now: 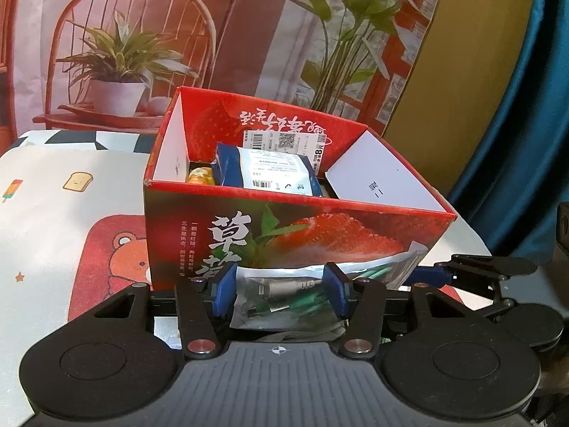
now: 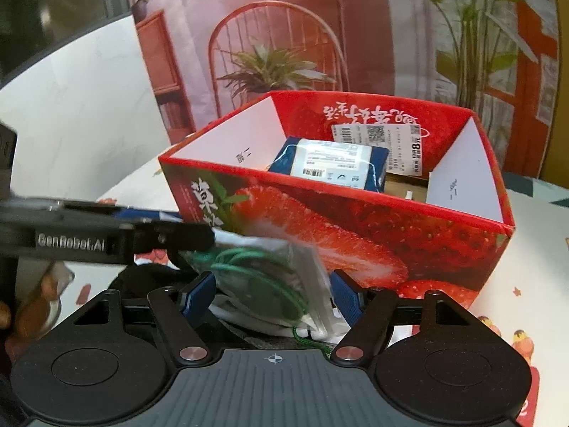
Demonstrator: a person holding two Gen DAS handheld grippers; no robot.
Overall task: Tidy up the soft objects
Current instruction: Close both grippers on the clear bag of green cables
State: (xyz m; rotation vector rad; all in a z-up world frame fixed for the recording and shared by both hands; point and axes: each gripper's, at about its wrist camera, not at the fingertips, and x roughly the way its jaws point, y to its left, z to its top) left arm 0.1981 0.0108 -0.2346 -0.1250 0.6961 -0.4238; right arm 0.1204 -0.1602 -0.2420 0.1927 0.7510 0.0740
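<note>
A red strawberry-printed box (image 1: 284,235) stands open on the table, also in the right wrist view (image 2: 355,235). Inside lie a blue-and-white packet (image 1: 263,172) (image 2: 330,167) and a yellow item (image 1: 200,177). My left gripper (image 1: 279,290) is shut on a clear bag holding a green cable (image 1: 284,299), just in front of the box's near wall. In the right wrist view the same bag (image 2: 263,270) hangs between the fingers of my right gripper (image 2: 272,293), which stand wide on either side of it without visibly pressing. The left gripper (image 2: 170,238) reaches in from the left there.
A cartoon-print tablecloth (image 1: 53,213) covers the table. A printed backdrop with a chair and plants (image 1: 142,35) stands behind the box. A blue curtain (image 1: 515,106) hangs at right. White cords and a dark item (image 2: 320,331) lie under the bag.
</note>
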